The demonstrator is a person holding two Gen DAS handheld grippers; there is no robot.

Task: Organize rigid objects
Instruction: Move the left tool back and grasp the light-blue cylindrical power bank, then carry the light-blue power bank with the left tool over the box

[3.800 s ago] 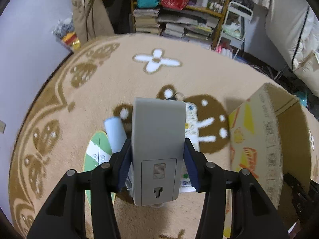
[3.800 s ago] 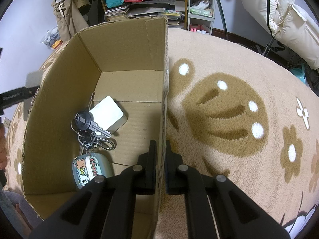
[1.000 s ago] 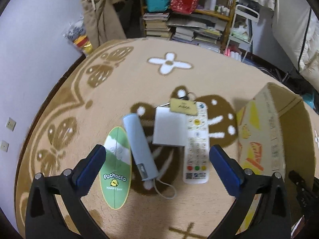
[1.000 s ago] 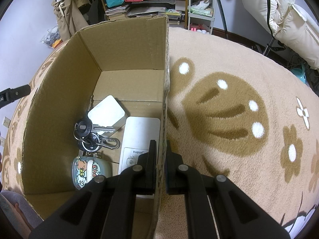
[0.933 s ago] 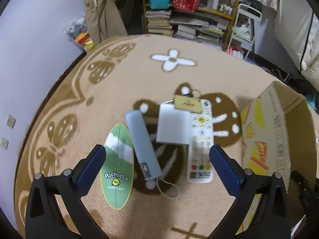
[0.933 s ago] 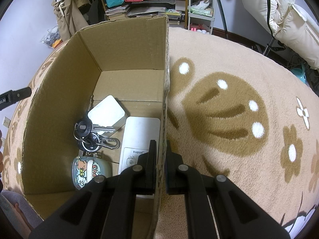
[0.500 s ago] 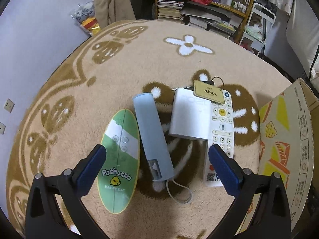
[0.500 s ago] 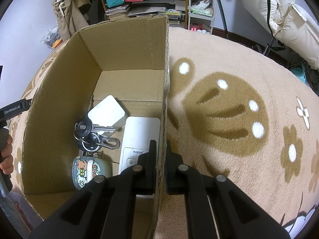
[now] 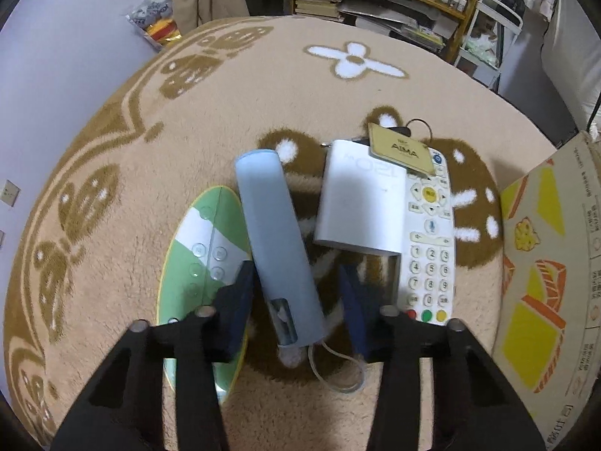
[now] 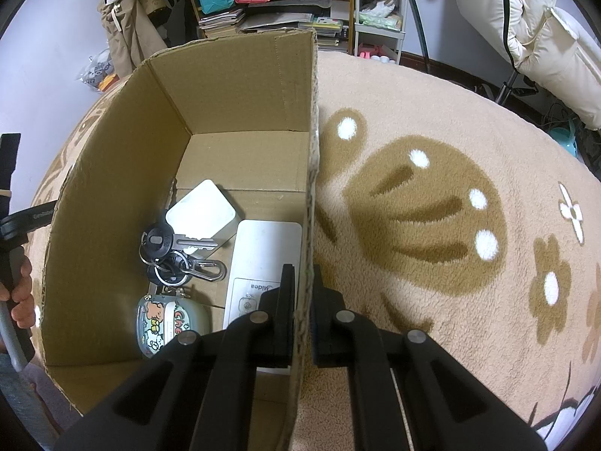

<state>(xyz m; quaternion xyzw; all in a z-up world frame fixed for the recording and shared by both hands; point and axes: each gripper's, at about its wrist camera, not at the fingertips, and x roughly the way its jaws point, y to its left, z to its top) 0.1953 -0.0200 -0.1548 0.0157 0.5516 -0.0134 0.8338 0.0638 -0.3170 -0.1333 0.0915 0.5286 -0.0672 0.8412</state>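
Left gripper (image 9: 295, 297): jaws apart, straddling near end of blue-grey bar (image 9: 278, 248), not clamped.
Blue-grey bar: flat on rug (image 9: 112, 143), between green oval remote (image 9: 195, 270) and white slab (image 9: 360, 206).
Right gripper (image 10: 300, 300): pinched onto cardboard box (image 10: 240, 86) wall.
Box contents: keys (image 10: 176, 251), white remote (image 10: 263, 255), white block (image 10: 203, 210), cartoon case (image 10: 169, 323).

A lived-in home room: patterned carpet (image 9: 210, 120), cluttered bookshelf (image 10: 270, 3), hanging coats (image 10: 127, 26).
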